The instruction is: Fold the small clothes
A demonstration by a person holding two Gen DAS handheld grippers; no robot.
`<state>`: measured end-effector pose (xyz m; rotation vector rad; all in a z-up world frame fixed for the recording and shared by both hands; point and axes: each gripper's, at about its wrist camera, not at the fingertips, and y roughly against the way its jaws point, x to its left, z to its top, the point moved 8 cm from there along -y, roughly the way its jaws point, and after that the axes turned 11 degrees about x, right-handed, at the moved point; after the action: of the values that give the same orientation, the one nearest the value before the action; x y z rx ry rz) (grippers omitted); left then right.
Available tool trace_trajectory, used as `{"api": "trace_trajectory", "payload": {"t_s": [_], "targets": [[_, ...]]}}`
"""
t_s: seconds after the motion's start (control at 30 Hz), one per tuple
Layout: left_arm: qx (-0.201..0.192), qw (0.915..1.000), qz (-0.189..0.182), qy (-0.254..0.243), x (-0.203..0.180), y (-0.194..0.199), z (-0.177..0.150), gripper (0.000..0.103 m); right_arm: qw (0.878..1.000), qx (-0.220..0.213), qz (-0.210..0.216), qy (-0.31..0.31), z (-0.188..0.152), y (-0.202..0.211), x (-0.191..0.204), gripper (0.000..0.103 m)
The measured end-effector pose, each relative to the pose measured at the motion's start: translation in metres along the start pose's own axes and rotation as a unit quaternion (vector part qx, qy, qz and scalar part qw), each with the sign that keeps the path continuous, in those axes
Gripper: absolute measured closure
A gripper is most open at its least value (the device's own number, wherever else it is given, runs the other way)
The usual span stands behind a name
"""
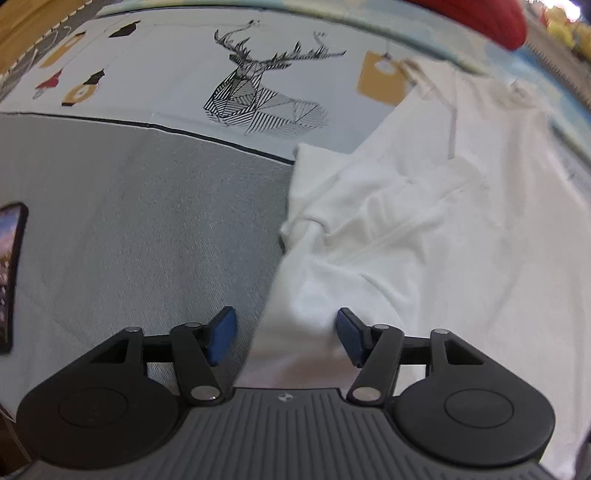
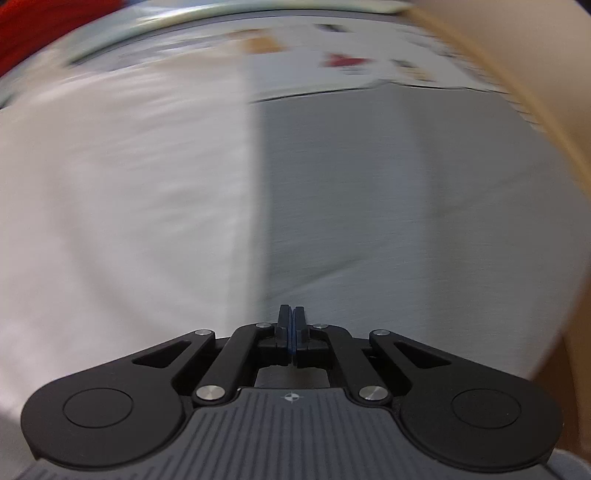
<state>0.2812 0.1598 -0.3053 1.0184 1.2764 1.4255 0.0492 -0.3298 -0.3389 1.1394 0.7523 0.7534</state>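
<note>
1. The white garment (image 1: 424,229) fills the right of the left-wrist view, rumpled on the grey bedcover (image 1: 147,229); a fold now may trap creases.
2. Left gripper (image 1: 284,334): jaws apart around its hem, could pinch one layer.
3. Right gripper (image 2: 291,332): jaws closed on nothing beside the cloth edge, lower centre; that side may drag.

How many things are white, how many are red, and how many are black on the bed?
White: 1, the white garment
Red: 1, the red thing at the top edge
Black: 1, the phone at the left edge
Total: 3
</note>
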Motion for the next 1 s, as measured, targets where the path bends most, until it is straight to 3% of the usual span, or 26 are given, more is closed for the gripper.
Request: {"api": "trace_trajectory", "payload": {"t_s": [0.07,0.1,0.13,0.2,0.3,0.43,0.5,0.67,0.73,0.77,0.8,0.9,1.0], "targets": [[0.009,0.9999,0.006,0.002,0.004,-0.01,0.005,0.084,0.999,0.02,0.046,-0.015,0.006,-0.004,-0.006,0.097],[0.009,0.9999,-0.004,0.012,0.006,-0.013,0.009,0.09,0.997,0.024,0.065,-0.014,0.012,-0.001,-0.005,0.088],[0.003,0.9997,-0.01,0.022,0.009,-0.013,0.012,0.093,0.997,0.02,0.08,-0.007,0.02,0.003,-0.002,0.08],[-0.005,0.9994,-0.01,0.034,0.013,-0.014,0.02,0.096,0.994,-0.007,0.107,0.017,0.047,0.017,0.013,0.042],[0.002,0.9973,-0.031,0.066,0.022,-0.014,0.025,0.096,0.99,-0.063,0.107,0.062,0.11,0.029,0.044,0.024],[0.003,0.9966,-0.059,0.057,0.018,-0.012,0.027,0.094,0.989,-0.087,0.081,0.087,0.195,0.006,0.084,0.023],[0.002,0.9958,-0.07,0.06,0.015,-0.013,0.026,0.085,0.991,-0.078,0.074,0.074,0.233,-0.017,0.097,0.023],[-0.008,0.9961,-0.067,0.057,0.001,-0.018,0.029,0.081,0.997,-0.059,0.037,0.033,0.279,-0.07,0.099,0.022],[-0.017,0.9962,-0.069,0.05,-0.004,-0.018,0.03,0.089,0.998,-0.042,0.05,0.022,0.282,-0.087,0.098,0.027],[-0.017,0.9959,-0.074,0.05,-0.006,-0.018,0.03,0.099,0.996,-0.059,0.066,0.018,0.282,-0.086,0.096,0.061],[-0.017,0.9957,-0.073,0.055,-0.007,-0.017,0.031,0.099,0.994,-0.072,0.077,0.028,0.281,-0.082,0.097,0.096],[-0.026,0.9965,-0.052,0.06,-0.005,-0.017,0.039,0.1,0.994,-0.064,0.056,0.074,0.273,-0.077,0.095,0.098],[-0.029,0.9968,-0.046,0.057,0.001,-0.022,0.046,0.1,0.996,-0.046,0.022,0.068,0.264,-0.077,0.07,0.098]]}}
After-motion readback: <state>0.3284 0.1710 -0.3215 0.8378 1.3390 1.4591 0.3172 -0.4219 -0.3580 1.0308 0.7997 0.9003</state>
